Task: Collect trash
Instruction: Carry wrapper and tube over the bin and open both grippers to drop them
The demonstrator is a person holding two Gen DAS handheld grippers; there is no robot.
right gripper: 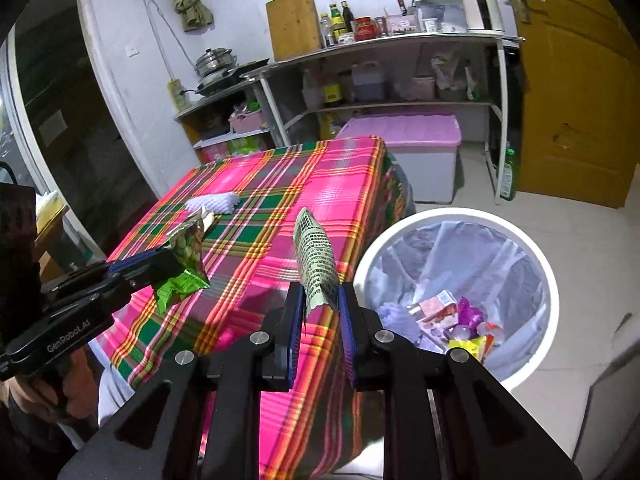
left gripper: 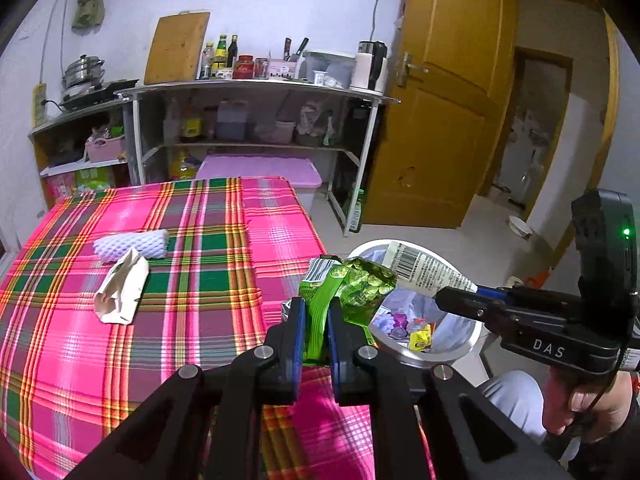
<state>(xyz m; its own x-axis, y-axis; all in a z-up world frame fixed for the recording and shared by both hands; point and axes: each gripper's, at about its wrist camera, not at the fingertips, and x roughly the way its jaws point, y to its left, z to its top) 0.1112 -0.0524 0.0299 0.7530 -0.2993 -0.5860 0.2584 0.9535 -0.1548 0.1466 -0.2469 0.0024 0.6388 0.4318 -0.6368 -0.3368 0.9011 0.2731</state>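
My left gripper [left gripper: 317, 310] is shut on a crumpled green snack wrapper [left gripper: 352, 288] above the table's right edge, beside the white trash bin [left gripper: 460, 354]. It also shows in the right wrist view [right gripper: 176, 266] with the green wrapper [right gripper: 182, 280]. My right gripper [right gripper: 320, 300] is shut on a pale wrapper with a barcode [right gripper: 316, 258], left of the bin [right gripper: 532, 364]. In the left wrist view the right gripper [left gripper: 444, 298] holds that barcode wrapper [left gripper: 424, 268] over the bin. A white foam net [left gripper: 132, 243] and a beige paper packet [left gripper: 120, 290] lie on the plaid tablecloth [left gripper: 160, 360].
The bin has a clear liner and several bits of coloured trash [right gripper: 460, 322]. A metal shelf rack [left gripper: 256, 92] with bottles and jars stands behind the table. A lilac-lidded storage box [right gripper: 412, 152] is on the floor. A yellow door [left gripper: 440, 100] stands at the right.
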